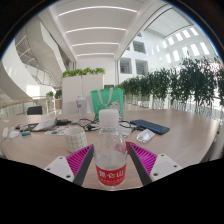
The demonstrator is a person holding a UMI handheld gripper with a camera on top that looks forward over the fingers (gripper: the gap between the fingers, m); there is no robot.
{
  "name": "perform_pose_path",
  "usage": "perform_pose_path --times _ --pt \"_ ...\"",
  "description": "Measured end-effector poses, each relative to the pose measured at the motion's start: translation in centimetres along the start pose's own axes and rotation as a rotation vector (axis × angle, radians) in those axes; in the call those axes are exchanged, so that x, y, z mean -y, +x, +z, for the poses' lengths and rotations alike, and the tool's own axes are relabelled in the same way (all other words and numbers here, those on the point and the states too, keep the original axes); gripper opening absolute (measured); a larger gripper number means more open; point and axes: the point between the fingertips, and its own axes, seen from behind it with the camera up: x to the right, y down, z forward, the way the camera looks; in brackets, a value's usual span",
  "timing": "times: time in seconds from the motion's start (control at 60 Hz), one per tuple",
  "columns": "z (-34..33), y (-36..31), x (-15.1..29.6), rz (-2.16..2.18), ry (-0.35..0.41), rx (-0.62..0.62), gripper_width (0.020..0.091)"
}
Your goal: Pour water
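Note:
A clear plastic water bottle (111, 155) with a white cap and a red label stands upright between my fingers. My gripper (111, 170) is shut on it: the left pink pad (82, 161) and the right pad (141, 158) press against its sides at label height. The bottle's base is hidden below the fingers. Just left of the bottle, beyond the left finger, a small clear cup-like container (75, 137) stands on the wooden table (185, 128).
A dark flat case (152, 126) lies on the table to the right. A white box with a teal item (106, 99) stands behind the bottle. Papers and clutter (42, 123) lie at the left. Potted plants (178, 84) line the far right.

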Motion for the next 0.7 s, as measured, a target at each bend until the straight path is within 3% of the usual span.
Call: perform_pose_path --times 0.05,0.1,0.233,0.367,0.45,0.6,0.7 --pt "1.1 -0.5 -0.9 -0.013 -0.009 0.020 0.0736" --pt "1.7 -0.6 -1.9 -0.028 -0.029 0.032 0.0521" --pt "1.4 -0.8 -2.1 -0.033 -0.010 0.016 0.0448" --pt "1.6 -0.7 -2.0 0.056 -0.095 0.054 0.0349" --pt "2.1 0.2 -2.1 0.114 -0.166 0.037 0.0346" --pt "4.1 6.9 5.6 0.007 -0.146 -0.072 0.0344" --pt "7.6 9.1 10.8 -0.345 -0.182 -0.144 0.0344"
